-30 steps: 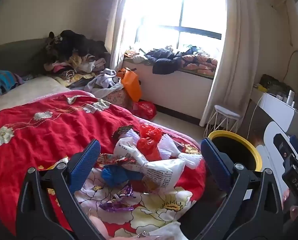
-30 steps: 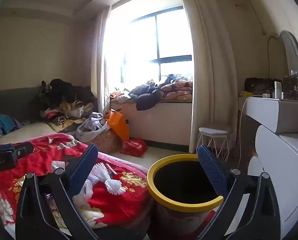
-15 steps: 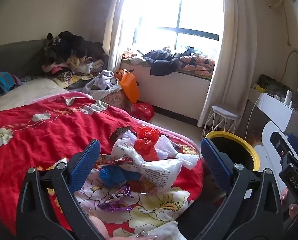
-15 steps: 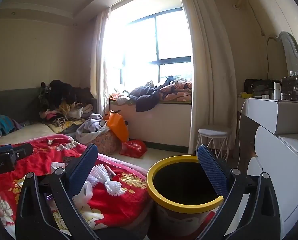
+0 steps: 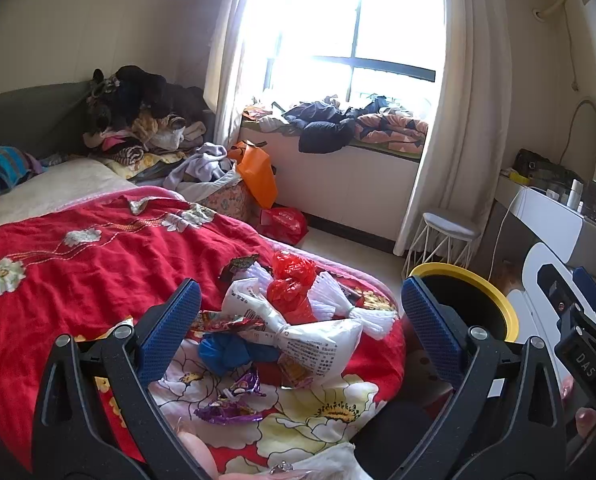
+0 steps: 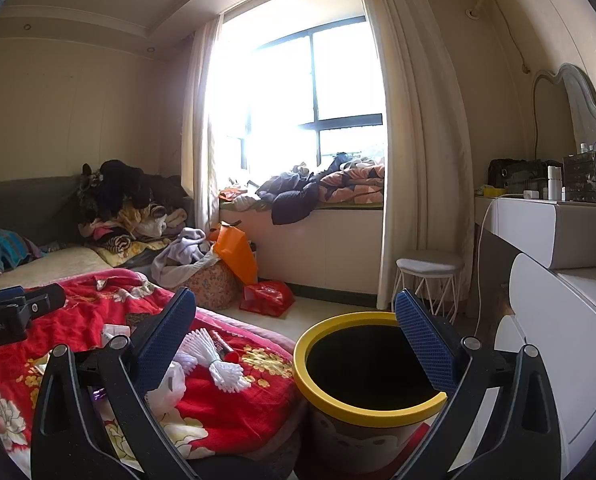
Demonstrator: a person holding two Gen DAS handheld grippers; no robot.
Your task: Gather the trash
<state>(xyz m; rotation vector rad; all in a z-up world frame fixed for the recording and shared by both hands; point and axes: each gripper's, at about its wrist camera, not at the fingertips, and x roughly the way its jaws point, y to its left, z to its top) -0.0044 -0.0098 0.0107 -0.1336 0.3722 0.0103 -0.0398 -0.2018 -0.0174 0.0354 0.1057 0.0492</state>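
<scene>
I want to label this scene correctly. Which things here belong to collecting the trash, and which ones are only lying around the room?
For the job:
- white printed bag
- red plastic bag
- blue wrapper
- purple wrapper
- white foam nets
- yellow-rimmed bin

Just lying about:
- orange bag
- clothes pile
- white stool

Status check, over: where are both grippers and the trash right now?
Left gripper open, empty, above wrapper pile on red floral blanket. Right gripper open, empty, near yellow-rimmed bin. Nothing blocking.
</scene>
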